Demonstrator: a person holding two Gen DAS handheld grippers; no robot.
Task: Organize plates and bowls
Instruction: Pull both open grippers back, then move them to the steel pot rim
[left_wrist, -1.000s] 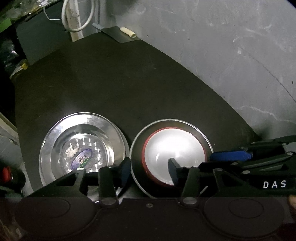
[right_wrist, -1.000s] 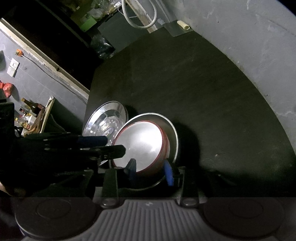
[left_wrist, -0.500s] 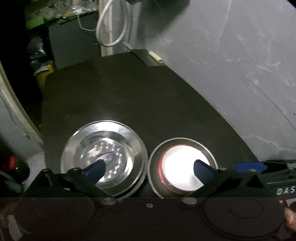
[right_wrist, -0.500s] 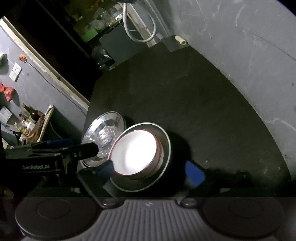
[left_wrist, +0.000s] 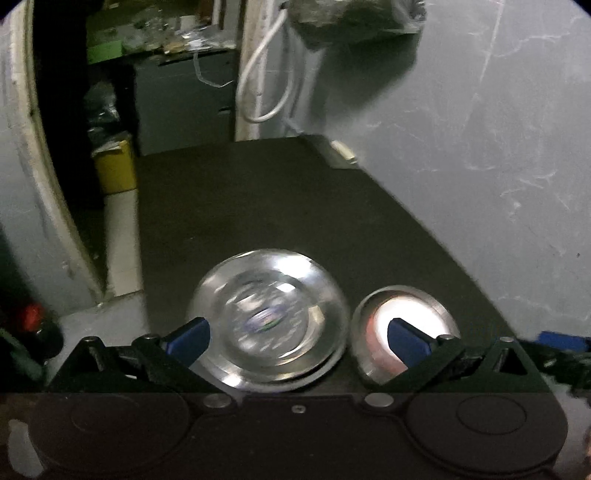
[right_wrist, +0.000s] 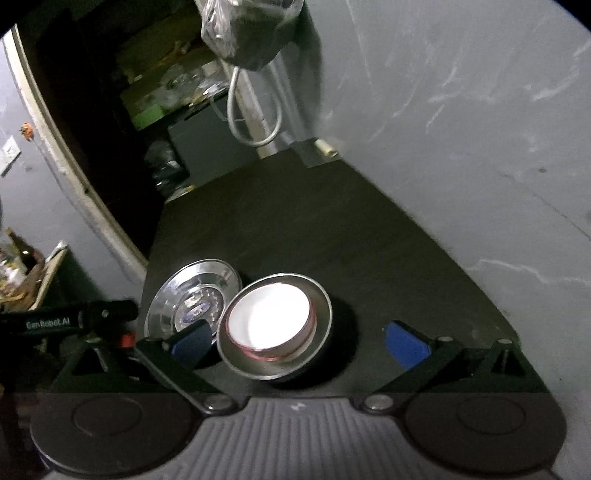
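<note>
We hold both claws above the dark surface, neither gripping anything. In the left wrist view, our left claw stands wide open, its blue pads apart and clear of the dishes. Low in the middle of that frame the steel plate lies flat, a blurred label at its centre. Just to its right a second steel plate carries the red-rimmed bowl, white inside. The two plates sit just beside each other; blur hides whether they touch.

In the right wrist view, our right claw is still opening, with nothing pressed between its pads; the bowl sits lower centre, between them. A grey wall fills the right of both frames.
</note>
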